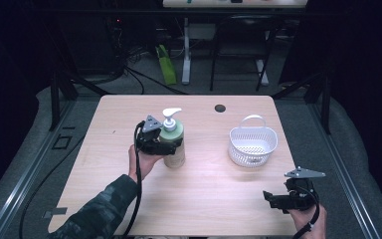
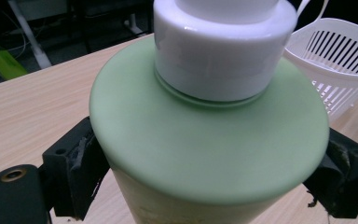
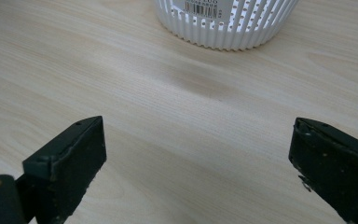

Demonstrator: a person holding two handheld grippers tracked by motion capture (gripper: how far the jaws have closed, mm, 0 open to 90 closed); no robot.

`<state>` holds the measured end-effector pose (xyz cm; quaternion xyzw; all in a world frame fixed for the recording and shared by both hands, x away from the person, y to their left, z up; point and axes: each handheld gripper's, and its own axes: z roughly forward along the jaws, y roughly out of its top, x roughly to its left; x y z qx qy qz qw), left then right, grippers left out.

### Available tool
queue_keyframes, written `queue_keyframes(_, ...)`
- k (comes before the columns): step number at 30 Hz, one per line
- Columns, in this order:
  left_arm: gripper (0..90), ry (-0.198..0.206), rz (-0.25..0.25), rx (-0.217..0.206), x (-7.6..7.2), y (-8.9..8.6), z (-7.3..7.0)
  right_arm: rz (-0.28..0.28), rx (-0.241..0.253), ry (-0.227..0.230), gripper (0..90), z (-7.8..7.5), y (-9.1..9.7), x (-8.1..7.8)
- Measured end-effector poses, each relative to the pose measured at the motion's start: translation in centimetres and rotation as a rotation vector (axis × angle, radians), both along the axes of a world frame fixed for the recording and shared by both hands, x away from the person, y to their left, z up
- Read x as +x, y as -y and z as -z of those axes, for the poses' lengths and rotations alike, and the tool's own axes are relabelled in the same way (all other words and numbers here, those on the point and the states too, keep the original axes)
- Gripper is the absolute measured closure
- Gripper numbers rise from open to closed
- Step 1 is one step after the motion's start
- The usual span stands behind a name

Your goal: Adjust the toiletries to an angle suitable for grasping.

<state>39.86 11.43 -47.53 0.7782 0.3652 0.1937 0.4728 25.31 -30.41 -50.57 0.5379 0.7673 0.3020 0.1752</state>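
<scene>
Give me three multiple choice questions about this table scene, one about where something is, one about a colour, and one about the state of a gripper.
1. Where does the basket stand relative to the bottle?
A. To its left
B. To its right
C. On top of it

2. What colour is the bottle's body?
A. Pale green
B. Red
C. Blue

3. What is the right gripper doing?
A. Clamping the basket
B. Holding the bottle
C. Open, holding nothing

Answers:
1. B, since the high view shows the basket on the table to the right of the bottle.
2. A, since the left gripper view shows a pale green body under a white pump.
3. C, since the right gripper view shows its jaws wide apart over bare wood, while the left gripper is the one shut on the bottle.
</scene>
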Motion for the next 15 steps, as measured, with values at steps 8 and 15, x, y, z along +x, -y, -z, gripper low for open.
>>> queue_keyframes(8, 11.8, -0.002, 0.024, 0.005, -0.3, 0.9, 0.0, -0.005, 0.000, -0.003, 3.8, 0.1, 0.0, 0.0)
queue_keyframes(15, 11.8, 0.001, 0.037, 0.004, -0.6, 1.6, 0.0, -0.006, 0.000, -0.009, 4.0, 0.1, -0.1, 0.0)
